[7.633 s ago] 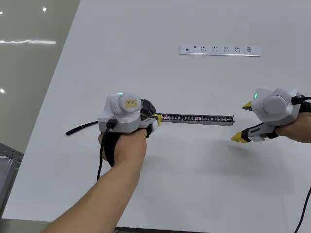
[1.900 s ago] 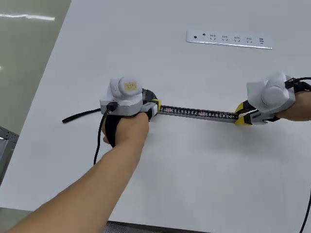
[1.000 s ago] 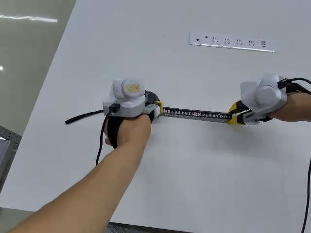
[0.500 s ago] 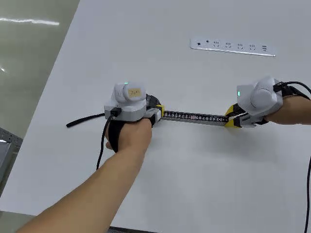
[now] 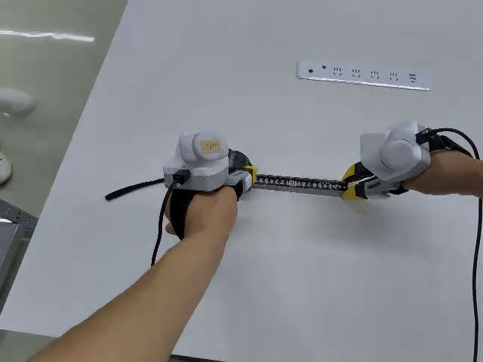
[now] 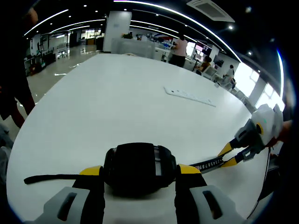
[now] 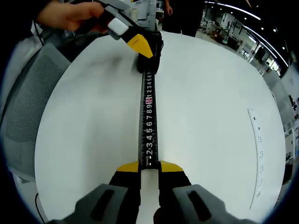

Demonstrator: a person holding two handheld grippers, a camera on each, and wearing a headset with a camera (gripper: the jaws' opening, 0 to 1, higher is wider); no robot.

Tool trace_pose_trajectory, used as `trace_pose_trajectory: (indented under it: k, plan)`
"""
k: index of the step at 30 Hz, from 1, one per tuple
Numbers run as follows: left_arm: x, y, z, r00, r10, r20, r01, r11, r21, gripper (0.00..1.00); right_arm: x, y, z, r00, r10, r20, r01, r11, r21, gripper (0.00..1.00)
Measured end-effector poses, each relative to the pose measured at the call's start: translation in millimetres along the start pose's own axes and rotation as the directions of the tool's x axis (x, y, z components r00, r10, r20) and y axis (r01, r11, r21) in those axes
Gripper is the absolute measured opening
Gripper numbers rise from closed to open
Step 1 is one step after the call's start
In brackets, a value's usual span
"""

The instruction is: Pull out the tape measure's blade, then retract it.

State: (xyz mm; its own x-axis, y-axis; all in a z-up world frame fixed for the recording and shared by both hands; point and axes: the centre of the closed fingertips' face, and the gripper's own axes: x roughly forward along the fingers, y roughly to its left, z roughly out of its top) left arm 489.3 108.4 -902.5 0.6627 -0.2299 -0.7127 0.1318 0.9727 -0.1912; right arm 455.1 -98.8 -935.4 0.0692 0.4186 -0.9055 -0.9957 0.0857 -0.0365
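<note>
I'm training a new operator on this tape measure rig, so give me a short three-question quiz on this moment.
1. True or false: the right gripper is shut on the blade's free end.
2. The left gripper holds: A) a screwdriver B) the tape measure case C) nothing.
3. What lies on the table beyond the blade, away from the person?
Key: 1 true; 2 B; 3 the power strip.

Head view: tape measure case mostly hidden behind left claw; blade tip buried between right claw jaws; numerals too small.
</note>
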Motion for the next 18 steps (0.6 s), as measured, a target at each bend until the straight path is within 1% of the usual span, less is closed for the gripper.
trace_pose_trajectory:
  k: [7, 18]
  plan:
    - [0.0, -0.2, -0.3, 1.0, -0.003, -0.001, 0.003, 1.0, -0.001, 0.57, 2.0, -1.4, 3.8, 0.9999, 0.01, 0.01, -0.01, 1.0, 0.016, 0.13]
    - [-0.7, -0.3, -0.9, 1.0, -0.005, -0.002, 0.005, 1.0, -0.001, 0.57, 6.5, -0.6, 12.1, 0.9997, 0.024, 0.008, -0.024, 1.0, 0.006, 0.13]
